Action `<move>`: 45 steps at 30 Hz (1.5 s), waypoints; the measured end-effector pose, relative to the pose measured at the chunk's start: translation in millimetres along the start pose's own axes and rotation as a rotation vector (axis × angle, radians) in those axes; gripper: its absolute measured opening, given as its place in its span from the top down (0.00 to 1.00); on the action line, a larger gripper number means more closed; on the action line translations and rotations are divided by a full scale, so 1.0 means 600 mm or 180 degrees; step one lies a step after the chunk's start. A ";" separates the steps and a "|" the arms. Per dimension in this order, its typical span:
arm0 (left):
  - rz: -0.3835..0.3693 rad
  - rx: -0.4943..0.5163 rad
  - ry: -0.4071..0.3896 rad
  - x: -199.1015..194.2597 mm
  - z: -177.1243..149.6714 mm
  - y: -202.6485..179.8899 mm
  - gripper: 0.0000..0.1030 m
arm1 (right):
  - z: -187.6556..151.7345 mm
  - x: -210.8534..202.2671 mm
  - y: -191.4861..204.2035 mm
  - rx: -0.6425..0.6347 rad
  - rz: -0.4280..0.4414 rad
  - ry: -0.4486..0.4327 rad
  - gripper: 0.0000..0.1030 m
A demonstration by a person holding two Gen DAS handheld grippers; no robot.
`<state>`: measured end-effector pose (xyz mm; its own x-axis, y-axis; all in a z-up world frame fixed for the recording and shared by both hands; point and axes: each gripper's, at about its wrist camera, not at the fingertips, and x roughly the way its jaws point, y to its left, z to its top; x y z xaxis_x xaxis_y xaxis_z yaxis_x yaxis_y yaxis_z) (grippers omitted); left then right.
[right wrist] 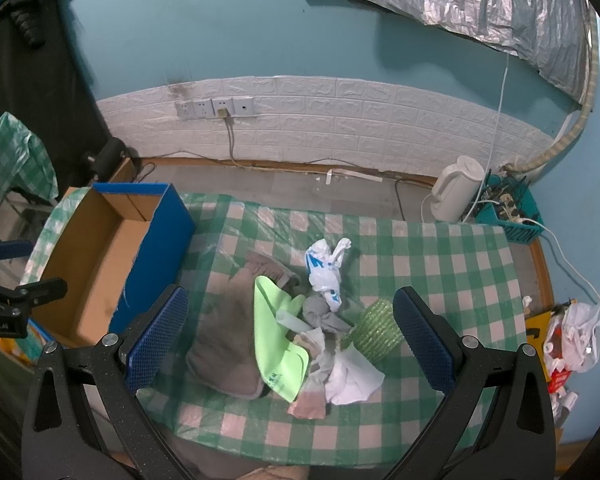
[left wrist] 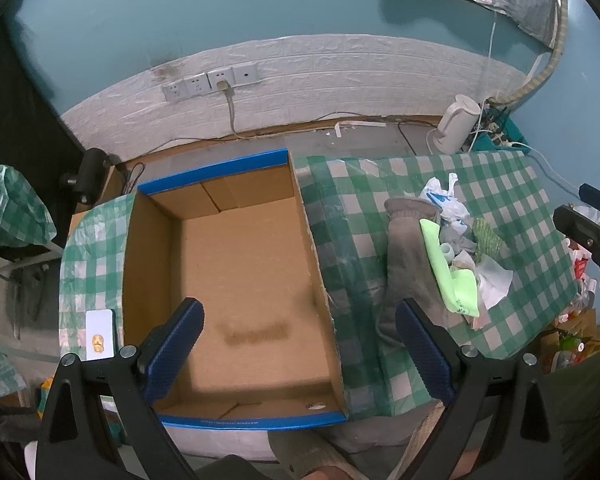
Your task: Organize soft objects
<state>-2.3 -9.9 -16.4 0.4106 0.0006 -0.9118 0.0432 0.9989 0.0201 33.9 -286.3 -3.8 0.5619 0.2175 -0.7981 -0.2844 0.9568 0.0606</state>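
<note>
Both the left gripper (left wrist: 300,354) and right gripper (right wrist: 290,338) are hanging spread wide, gripping nothing, the right above the grey towel (right wrist: 228,344) lying lengthwise away from the camera.

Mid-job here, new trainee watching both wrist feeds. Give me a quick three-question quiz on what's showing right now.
1. True or false: the cardboard box already holds soft items.
2. Which item lies over the grey cloth: A) light green cloth, B) white kettle, C) green mesh roll?
3. What state are the left claw and the right claw in?

Key: 1 false, it is empty; 2 A; 3 both open, holding nothing.
</note>
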 end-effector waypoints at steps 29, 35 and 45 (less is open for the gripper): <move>-0.0122 0.0525 0.0395 0.081 0.022 -0.122 0.06 | -0.025 0.086 -0.073 0.0128 -0.0133 0.0504 0.01; -0.0166 0.0549 0.0504 0.108 0.024 -0.144 0.06 | -0.038 0.099 -0.082 0.0201 -0.0062 0.0603 0.01; -0.0041 0.0513 0.0600 0.164 0.025 -0.162 0.06 | -0.086 0.161 -0.032 -0.0264 0.0118 0.0909 0.08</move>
<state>47.5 -107.4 -102.3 0.2324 0.0119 -0.9725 0.1982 0.9784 0.0593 53.6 -293.5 -113.2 0.3119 0.1777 -0.9333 -0.3698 0.9276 0.0530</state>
